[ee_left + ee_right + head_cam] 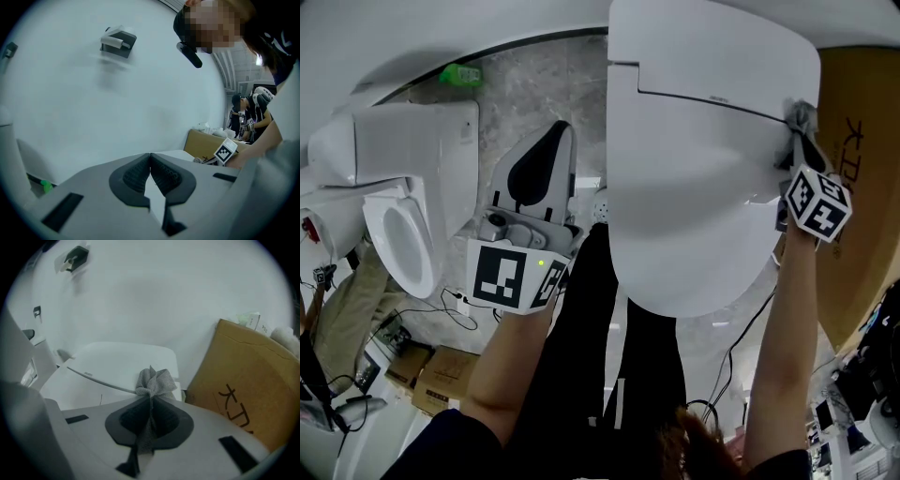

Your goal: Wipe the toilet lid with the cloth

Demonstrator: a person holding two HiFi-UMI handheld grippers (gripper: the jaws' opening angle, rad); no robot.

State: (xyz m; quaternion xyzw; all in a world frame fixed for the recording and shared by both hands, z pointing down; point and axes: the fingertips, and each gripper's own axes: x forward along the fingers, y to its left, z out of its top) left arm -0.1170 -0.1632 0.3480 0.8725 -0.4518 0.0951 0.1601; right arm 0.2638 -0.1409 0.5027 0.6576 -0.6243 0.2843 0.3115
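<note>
The right gripper (pixel 150 397) pinches the cloth (pixel 153 380) at the lid (pixel 703 141) edge — ready to wipe. The left gripper (pixel 150 172) hangs closed, empty.

The wall (pixel 117 103) is plain white and the light on it is even. A small dark grey box (pixel 118 41) with a white part is fixed high on it. Near the wall, the floor (pixel 534 103) is grey tile that looks like stone, with pale veins. A small green thing (pixel 461 74) lies there, at the foot of the wall. At the left stands a second toilet (pixel 398 234), white, with its lid up. Below it, thin cables (pixel 455 305) lie on the floor, and some small cartons (pixel 441 380) are near them. At the right a big brown carton (pixel 862 141) with black print stands close to the wall. Far behind it, some people (pixel 239 112) are in the room.
</note>
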